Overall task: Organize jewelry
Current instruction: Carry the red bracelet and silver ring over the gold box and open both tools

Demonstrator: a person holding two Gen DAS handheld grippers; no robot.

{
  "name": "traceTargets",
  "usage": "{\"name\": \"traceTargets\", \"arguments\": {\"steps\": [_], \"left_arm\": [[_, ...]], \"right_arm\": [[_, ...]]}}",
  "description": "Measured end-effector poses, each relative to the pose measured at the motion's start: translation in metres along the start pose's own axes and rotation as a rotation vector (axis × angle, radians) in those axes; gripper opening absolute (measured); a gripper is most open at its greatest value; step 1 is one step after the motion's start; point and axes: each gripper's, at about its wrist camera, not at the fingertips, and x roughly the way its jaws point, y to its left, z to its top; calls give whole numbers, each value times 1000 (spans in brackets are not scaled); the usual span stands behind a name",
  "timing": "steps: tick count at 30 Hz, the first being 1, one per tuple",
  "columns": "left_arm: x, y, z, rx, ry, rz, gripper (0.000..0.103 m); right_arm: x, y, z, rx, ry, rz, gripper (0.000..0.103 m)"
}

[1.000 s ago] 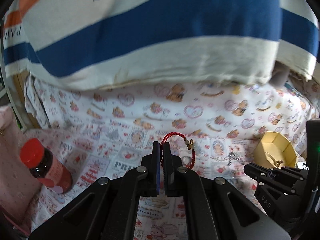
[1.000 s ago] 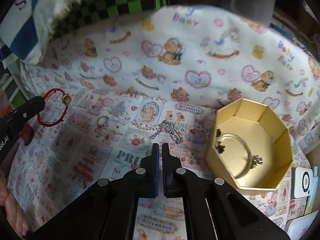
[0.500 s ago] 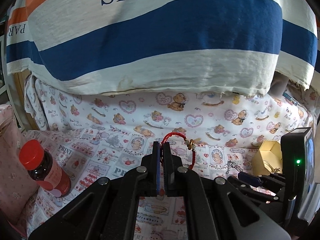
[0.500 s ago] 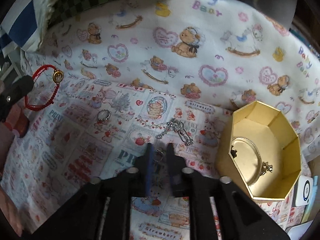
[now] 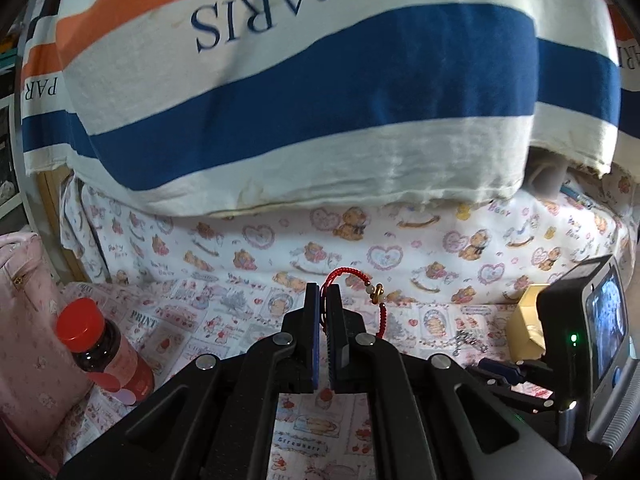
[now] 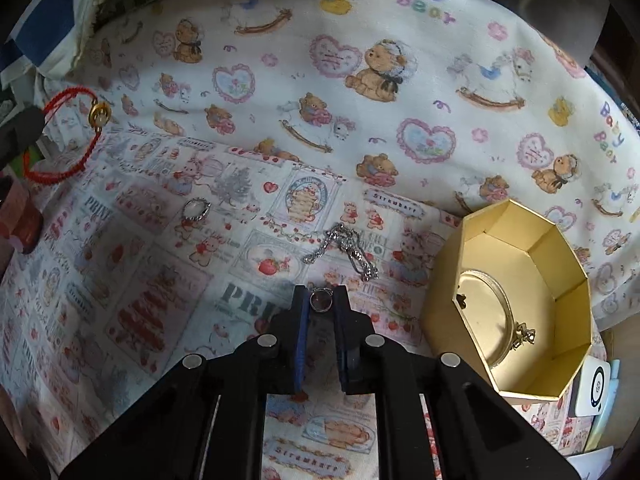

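Observation:
My left gripper (image 5: 323, 292) is shut on a red cord bracelet (image 5: 372, 296) with a gold bead and holds it above the cloth; the bracelet also shows at the far left of the right wrist view (image 6: 64, 136). My right gripper (image 6: 321, 294) is low over the cloth, its jaws slightly apart around a small silver ring (image 6: 321, 300). A silver chain (image 6: 348, 248) lies just beyond it. Another silver ring (image 6: 196, 210) lies to the left. An open gold octagonal box (image 6: 508, 296) at the right holds a gold bangle (image 6: 486, 312) and a small charm.
A red-capped dark bottle (image 5: 104, 352) stands at the left beside a pink bag (image 5: 24, 320). A person's striped shirt (image 5: 320, 100) hangs over the far side. A white device (image 6: 596, 388) lies by the box. Printed cloth (image 6: 280, 100) covers the surface.
My right gripper opened from shut and moved forward and down until its jaws stand around the small ring. My left gripper kept hold of the red bracelet and tilted up a little.

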Motion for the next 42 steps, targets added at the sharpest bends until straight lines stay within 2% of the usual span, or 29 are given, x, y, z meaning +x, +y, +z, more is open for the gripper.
{"name": "traceTargets", "arguments": {"steps": [4, 14, 19, 22, 24, 27, 30, 34, 37, 39, 42], "left_arm": [[-5, -3, 0, 1, -25, -17, 2], [-15, -18, -2, 55, -92, -44, 2], [-11, -32, -7, 106, -68, -66, 2], [-14, -40, -10, 128, -64, -101, 2], [-21, -46, -8, 134, -72, -165, 2], [-24, -61, 0, 104, -55, -297, 2], [-19, -88, 7, 118, -23, -386, 2], [-4, -136, 11, 166, 16, -419, 2], [10, -161, 10, 163, 44, -428, 2], [22, -174, 6, 169, 76, -428, 2], [37, -178, -2, 146, 139, -469, 2]], "right_arm": [[-18, -19, -17, 38, -50, 62, 13], [-73, -66, -45, 38, -220, 81, 13], [-97, -87, -49, 77, -310, 115, 13], [-114, -108, -49, 116, -352, 122, 13], [-120, -121, -48, 150, -369, 134, 13], [-120, -135, -47, 192, -372, 129, 13], [-115, -144, -47, 214, -375, 135, 13], [-103, -167, -46, 289, -322, 202, 13], [-95, -181, -47, 333, -311, 203, 13], [-92, -188, -48, 351, -311, 192, 13], [-88, -193, -49, 366, -308, 199, 13]]}}
